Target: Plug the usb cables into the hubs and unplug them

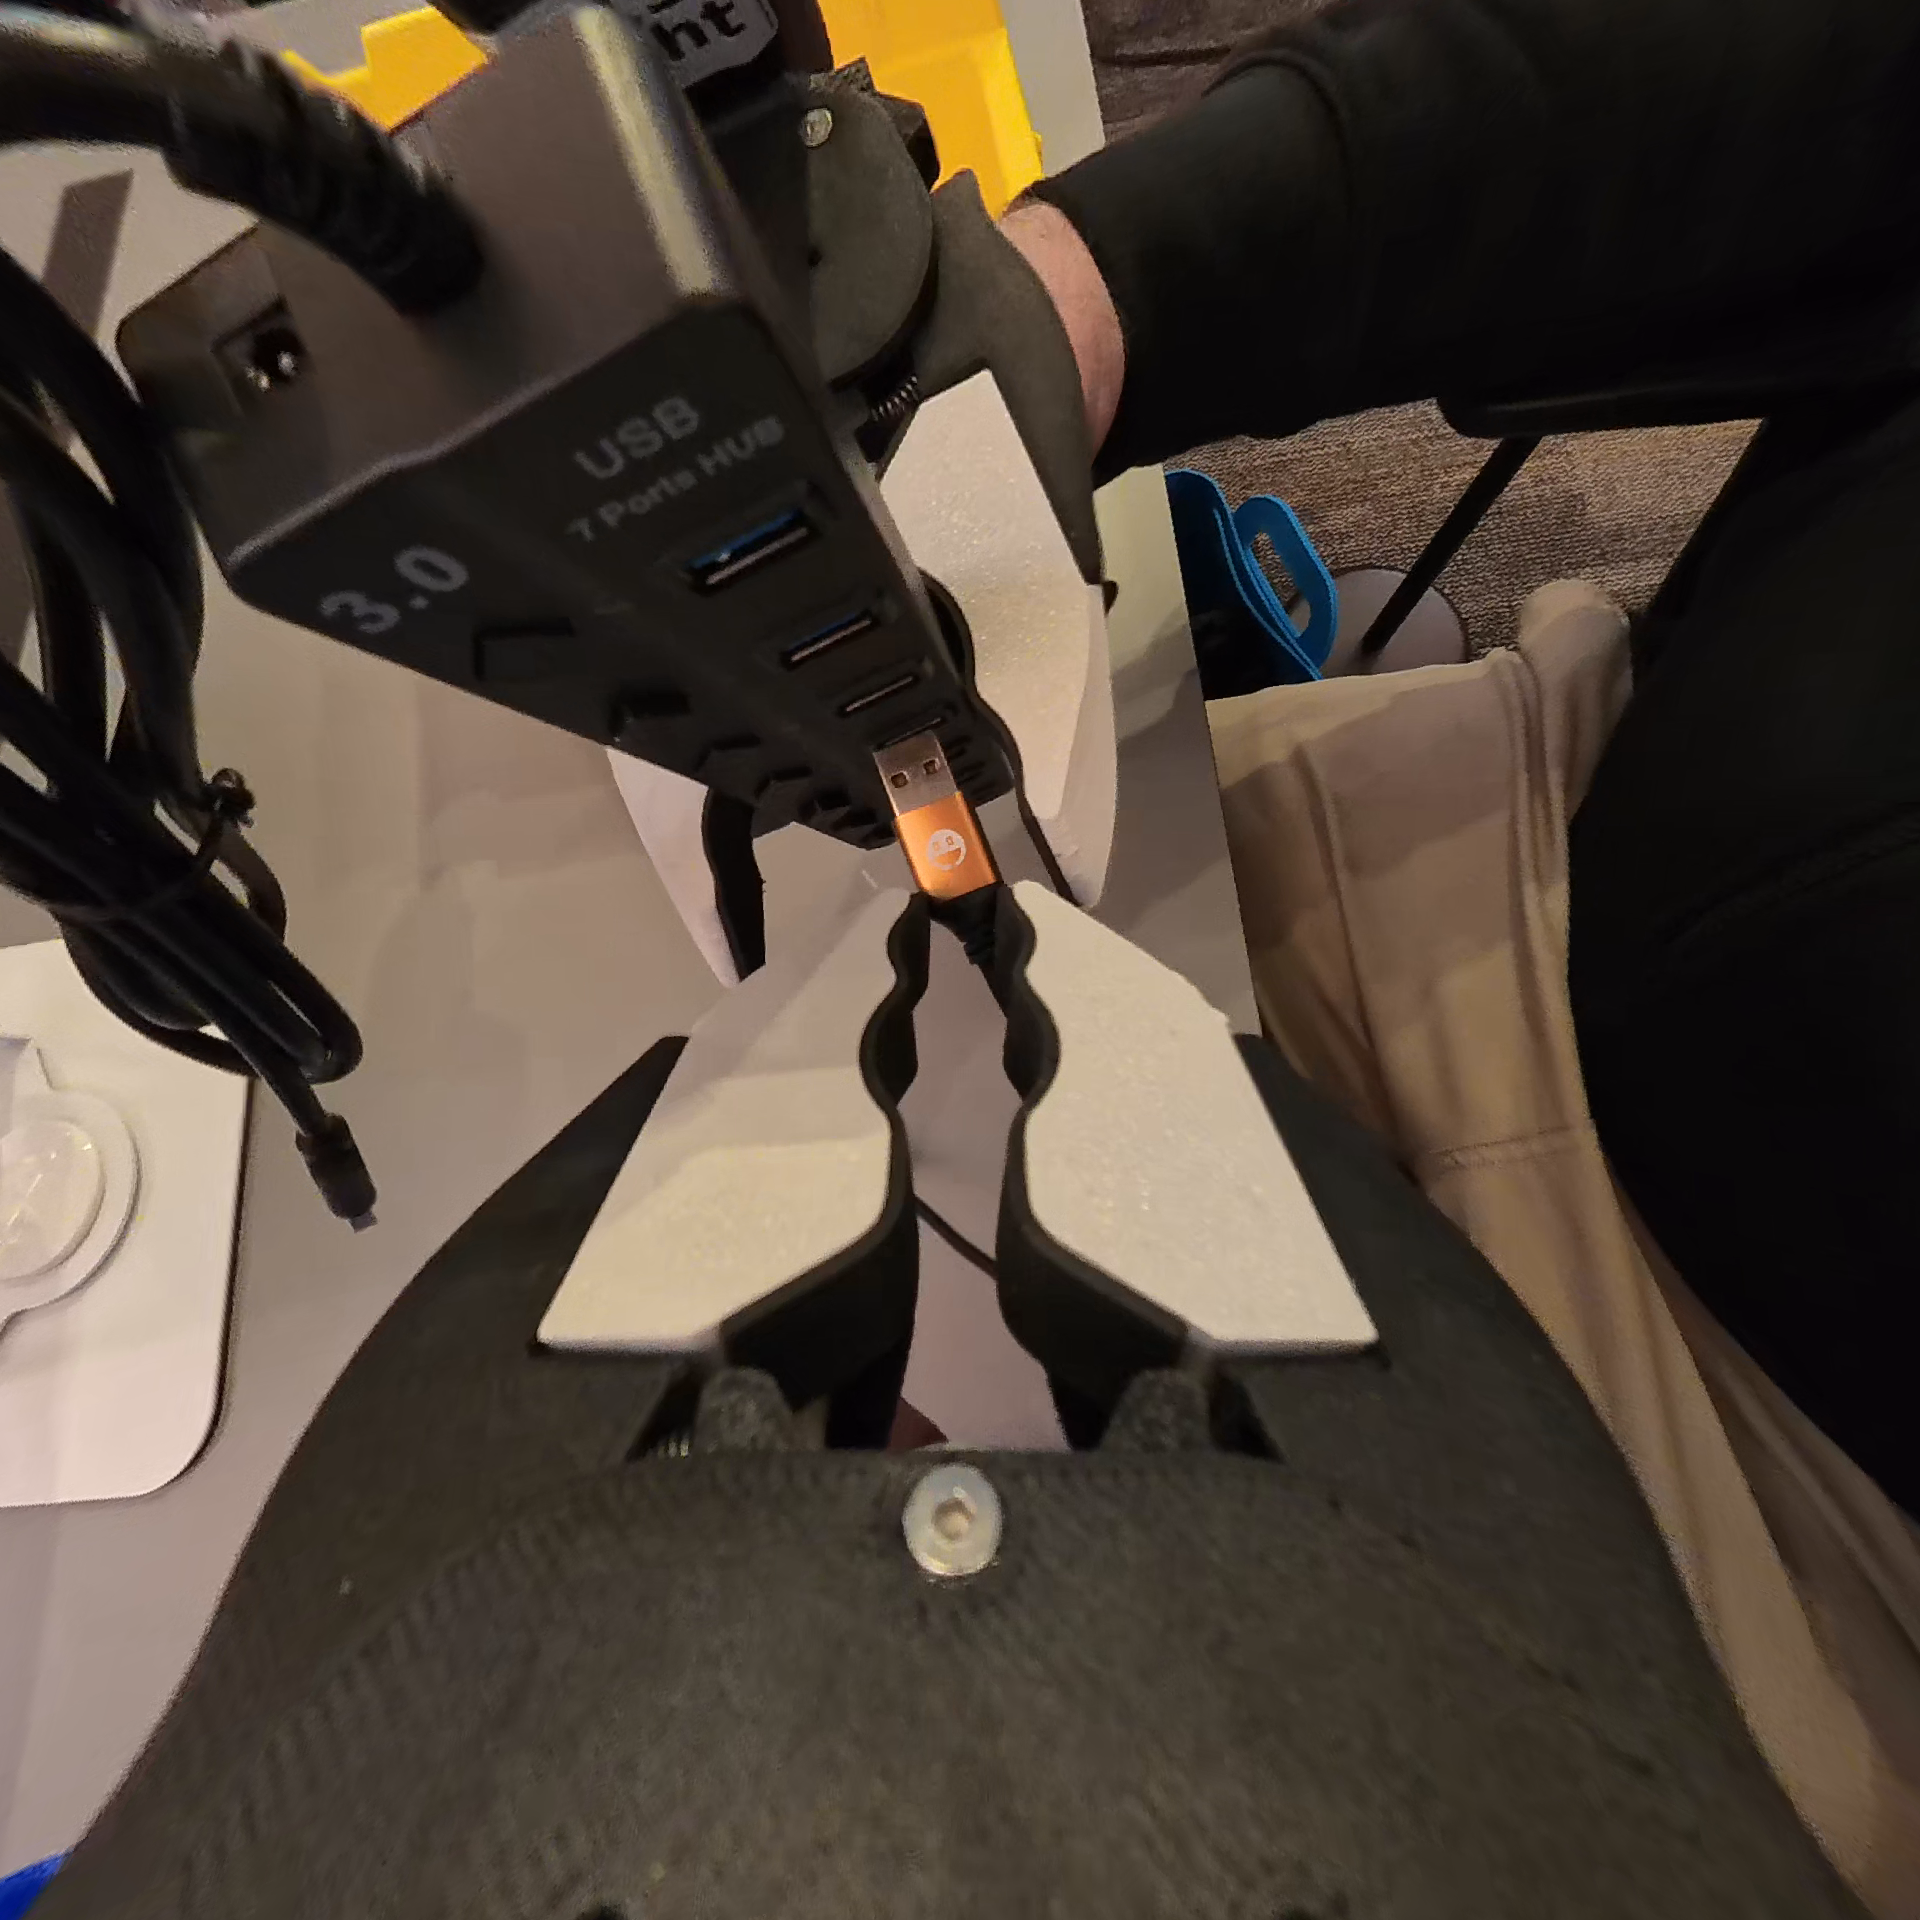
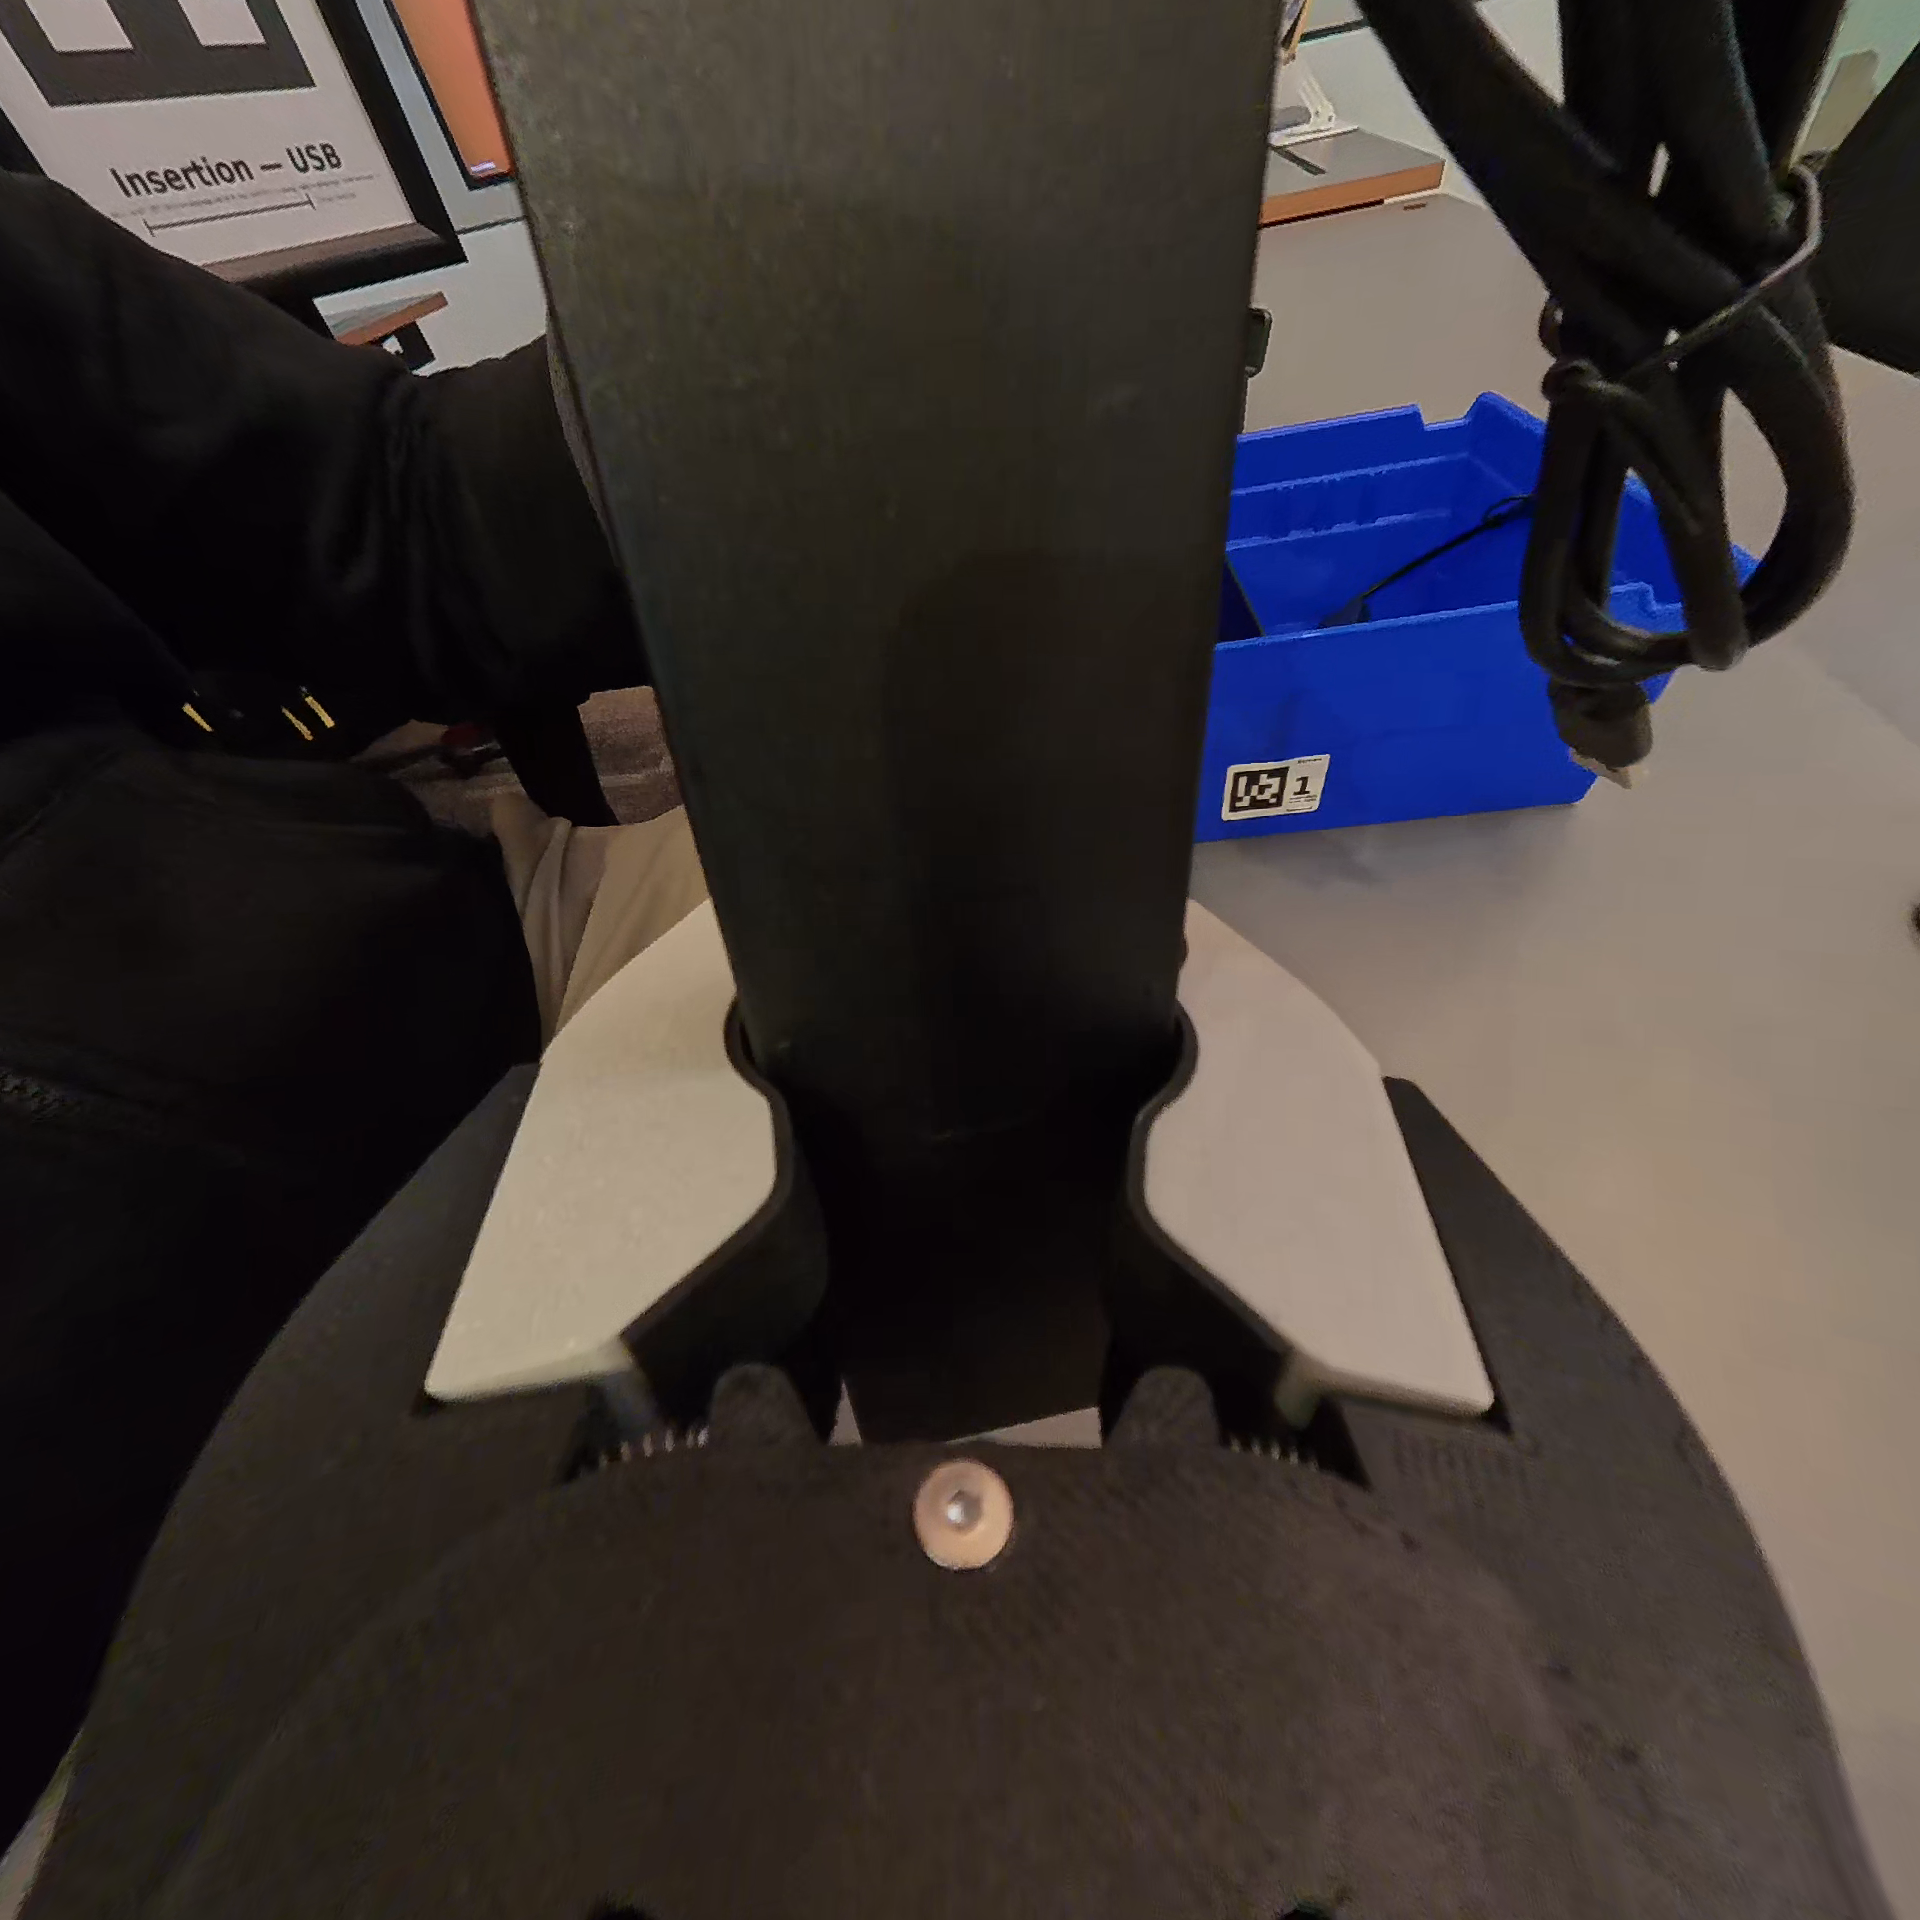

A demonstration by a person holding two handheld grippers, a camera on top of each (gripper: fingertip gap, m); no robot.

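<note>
A black multi-port USB hub [image 1: 540,499] hangs in the air, held at its far end by my right gripper [image 1: 873,831]. In the right wrist view its plain back [image 2: 894,520] fills the middle, clamped between the right gripper [image 2: 961,1049]. My left gripper [image 1: 961,914] is shut on the black cable just behind an orange USB plug [image 1: 935,831]. The plug's silver tip [image 1: 914,769] is at one of the lower ports of the hub; how far in it sits is unclear. The hub's own black cable bundle [image 1: 156,831] hangs to the left.
A blue bin [image 2: 1434,644] with a tag stands on the grey table [image 2: 1558,1039], and the tied cable bundle [image 2: 1683,468] hangs in front of it. A white blister pack [image 1: 94,1195] lies at the left. A person's dark sleeve [image 1: 1455,229] and beige trousers [image 1: 1455,935] are at the right. Both grippers' tips are close together, under 4 cm apart.
</note>
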